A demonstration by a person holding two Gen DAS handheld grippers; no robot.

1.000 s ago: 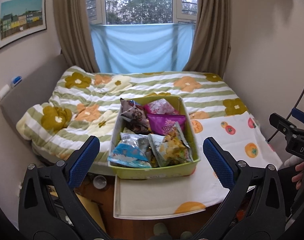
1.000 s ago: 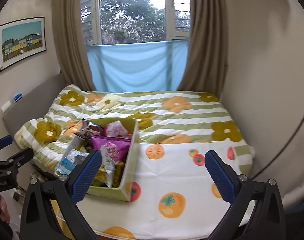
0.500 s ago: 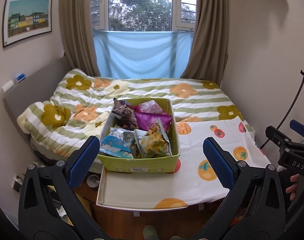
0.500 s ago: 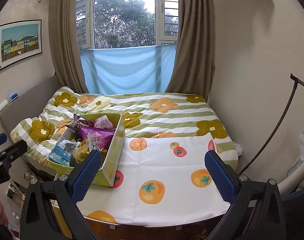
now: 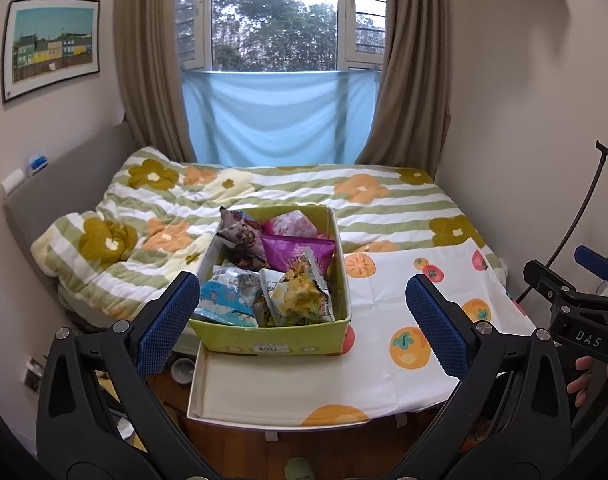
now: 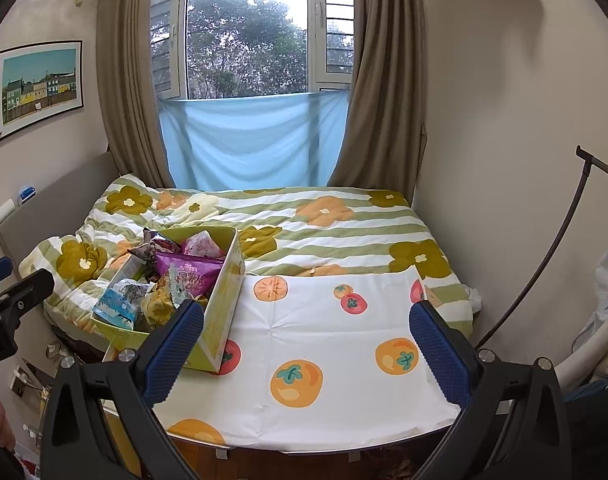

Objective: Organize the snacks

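Note:
A yellow-green box full of snack bags stands at the left of a small table covered with a white fruit-print cloth. Inside lie a purple bag, a yellow bag, a light-blue bag, a dark bag and a pink one. My left gripper hangs open in front of the box, well back from it. My right gripper is open above the bare cloth, with the box at its left fingertip side. Both hold nothing.
Behind the table is a bed with a green-striped flowered quilt, a window with brown curtains beyond. A dark stand pole leans at the right wall. Wooden floor and clutter lie below the table's front edge.
Both grippers have drawn back and risen from the table, so the box and cloth look smaller and farther. Jaws stayed open; nothing was picked up.

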